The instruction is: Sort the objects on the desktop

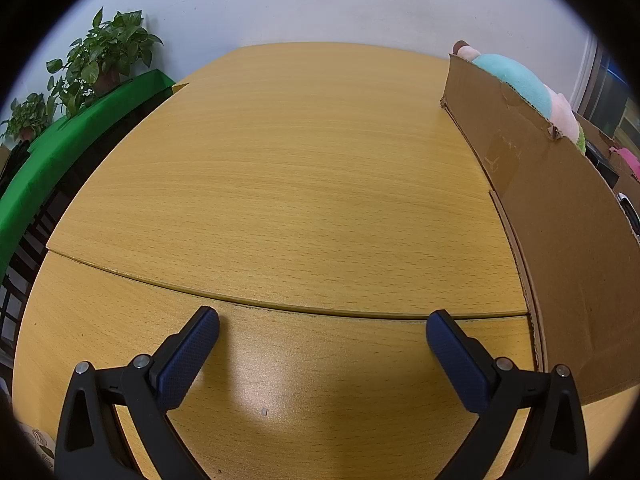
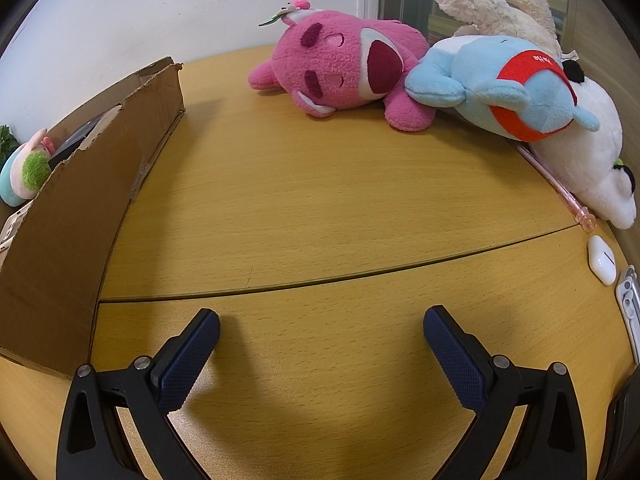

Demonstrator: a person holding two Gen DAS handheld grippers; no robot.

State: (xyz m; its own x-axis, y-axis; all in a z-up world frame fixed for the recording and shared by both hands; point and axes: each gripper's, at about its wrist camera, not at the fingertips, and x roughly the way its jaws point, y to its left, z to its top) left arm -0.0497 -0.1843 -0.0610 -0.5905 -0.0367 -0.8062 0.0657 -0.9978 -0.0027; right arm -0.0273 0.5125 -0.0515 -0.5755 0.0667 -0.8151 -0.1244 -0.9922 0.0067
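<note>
My left gripper is open and empty above the wooden table. A cardboard box stands to its right, with a teal and pink plush toy inside. My right gripper is open and empty. The same box is on its left. Ahead at the far right lie a pink plush, a blue plush with red bands, a white plush and a cream plush. A pink pen and a white earbud case lie at the right edge.
Potted plants stand on a green-covered surface beyond the table's left edge. A seam crosses the table just ahead of my right fingers. A silver object lies at the right table edge. A white wall is behind.
</note>
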